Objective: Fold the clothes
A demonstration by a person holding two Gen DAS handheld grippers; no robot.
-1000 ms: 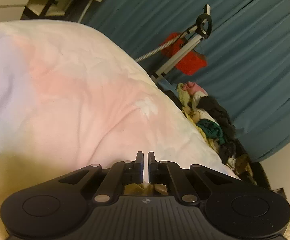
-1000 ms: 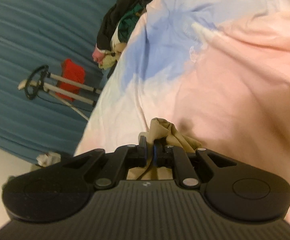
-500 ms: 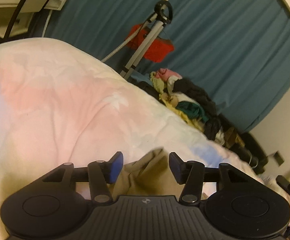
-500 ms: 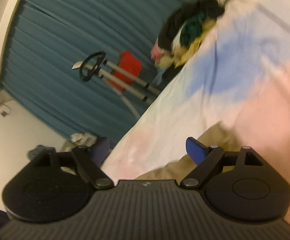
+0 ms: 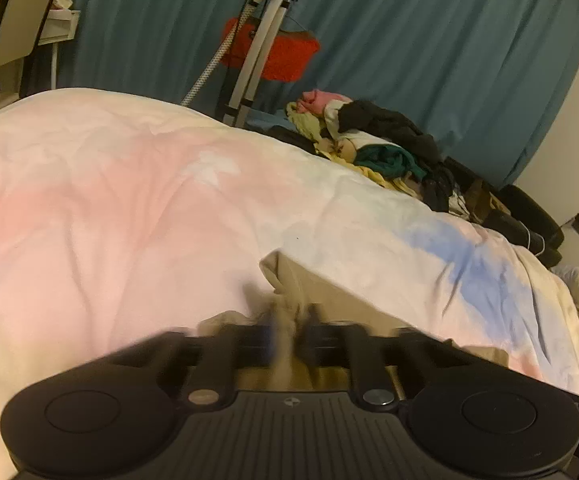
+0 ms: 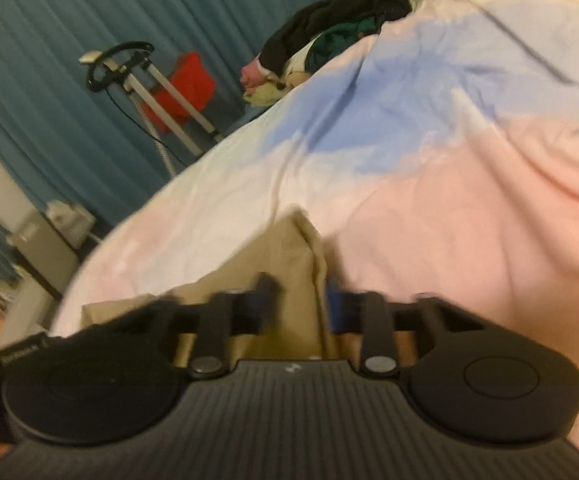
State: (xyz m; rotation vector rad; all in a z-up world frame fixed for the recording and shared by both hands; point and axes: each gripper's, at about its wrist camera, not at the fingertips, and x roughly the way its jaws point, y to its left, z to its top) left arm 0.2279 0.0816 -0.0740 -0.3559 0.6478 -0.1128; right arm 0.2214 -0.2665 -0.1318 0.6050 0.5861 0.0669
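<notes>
Both grippers narrower than half a second ago, tan garment now between the jaws.
Left gripper, motion-blurred, has jaws nearly together on a bunched edge of the soft beige cotton garment; firm clamp cannot be told. Right gripper jaws stand partly apart, a raised fold of the garment between them. Garment lies near, on the rumpled pink-white-blue duvet. Far: pleated teal curtain, loose clothes pile.

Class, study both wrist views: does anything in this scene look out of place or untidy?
Yes. A jumbled pile of clothes sits heaped at the far edge of the bed, unfolded. The beige garment near the claws lies rumpled, with one corner sticking up.
</notes>
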